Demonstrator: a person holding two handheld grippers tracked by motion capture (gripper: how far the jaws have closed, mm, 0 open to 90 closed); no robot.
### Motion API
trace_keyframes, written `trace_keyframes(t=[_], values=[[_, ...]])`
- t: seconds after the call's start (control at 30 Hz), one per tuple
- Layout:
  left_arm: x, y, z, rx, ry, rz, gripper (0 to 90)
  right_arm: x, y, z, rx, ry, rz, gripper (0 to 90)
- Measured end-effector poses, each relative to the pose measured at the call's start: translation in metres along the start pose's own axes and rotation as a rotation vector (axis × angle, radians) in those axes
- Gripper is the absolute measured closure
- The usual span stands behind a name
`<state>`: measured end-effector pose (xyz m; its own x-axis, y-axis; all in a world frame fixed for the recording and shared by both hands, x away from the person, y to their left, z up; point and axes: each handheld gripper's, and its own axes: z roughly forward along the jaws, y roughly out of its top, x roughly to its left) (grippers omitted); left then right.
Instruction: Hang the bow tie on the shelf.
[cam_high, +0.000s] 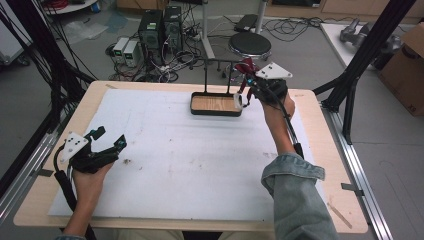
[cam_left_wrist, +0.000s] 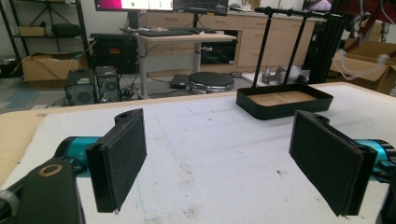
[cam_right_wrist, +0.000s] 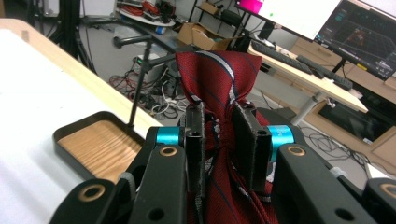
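We hold the right hand-held gripper (cam_right_wrist: 219, 135) clamped on a bunched red striped tie (cam_right_wrist: 219, 77), the fabric pinched between its 2 jaws so it stays gathered while we carry it. In the high view that hand-held gripper (cam_high: 246, 89) is raised at the far right end of the black stand's tray (cam_high: 216, 111), near its thin upright rail (cam_high: 220, 61), which we judge is where the tie is meant to hang. The tray's wooden floor is bare. Our left hand-held gripper (cam_left_wrist: 219, 158) rests low on the counter (cam_high: 165, 165) at the near left, well apart from the stand, its jaws spread wide and holding nothing, probably waiting to help drape the cloth. We can read no brand, label or writing on the tie or stand.
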<state>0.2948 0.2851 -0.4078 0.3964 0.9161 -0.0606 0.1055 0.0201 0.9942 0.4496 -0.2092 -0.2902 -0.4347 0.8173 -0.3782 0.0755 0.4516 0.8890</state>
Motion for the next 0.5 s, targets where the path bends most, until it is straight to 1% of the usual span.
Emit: trace_keyframes(t=[0.03, 0.07, 0.1, 0.13, 0.17, 0.2, 0.23, 0.27, 0.3, 0.43, 0.5], values=[[0.000, 0.000, 0.000, 0.001, -0.003, 0.002, 19.1, -0.002, 0.001, 0.007, 0.003, -0.005, 0.023, 74.7], [0.000, 0.000, 0.000, 0.000, -0.006, 0.004, 19.1, -0.002, 0.001, 0.007, 0.003, -0.005, 0.023, 74.7], [0.000, 0.000, 0.000, -0.001, -0.006, 0.006, 19.1, -0.004, 0.000, 0.015, 0.003, -0.010, 0.025, 74.7], [0.000, 0.000, 0.000, -0.003, -0.007, 0.005, 19.1, -0.004, 0.000, 0.015, 0.003, -0.010, 0.025, 74.7], [0.000, 0.000, 0.000, -0.002, -0.010, 0.004, 19.1, -0.005, -0.001, 0.019, 0.006, -0.011, 0.026, 74.6], [0.000, 0.000, 0.000, 0.000, -0.011, 0.002, 19.1, -0.006, -0.002, 0.022, 0.007, -0.016, 0.033, 74.6], [0.000, -0.001, 0.000, 0.002, -0.013, 0.001, 19.1, -0.008, -0.001, 0.026, 0.017, -0.012, 0.045, 74.6], [0.000, -0.001, 0.000, 0.003, -0.016, -0.001, 19.1, -0.010, -0.001, 0.030, 0.013, -0.016, 0.037, 74.7], [0.000, -0.002, 0.001, 0.003, -0.017, -0.002, 19.1, -0.011, -0.001, 0.034, -0.001, -0.024, 0.041, 74.6], [0.001, -0.004, 0.002, 0.016, -0.024, 0.001, 19.1, -0.011, -0.001, 0.040, 0.003, -0.029, 0.058, 74.6], [0.000, -0.005, 0.002, 0.020, -0.026, 0.002, 19.0, -0.012, -0.002, 0.044, -0.006, -0.033, 0.059, 74.6]])
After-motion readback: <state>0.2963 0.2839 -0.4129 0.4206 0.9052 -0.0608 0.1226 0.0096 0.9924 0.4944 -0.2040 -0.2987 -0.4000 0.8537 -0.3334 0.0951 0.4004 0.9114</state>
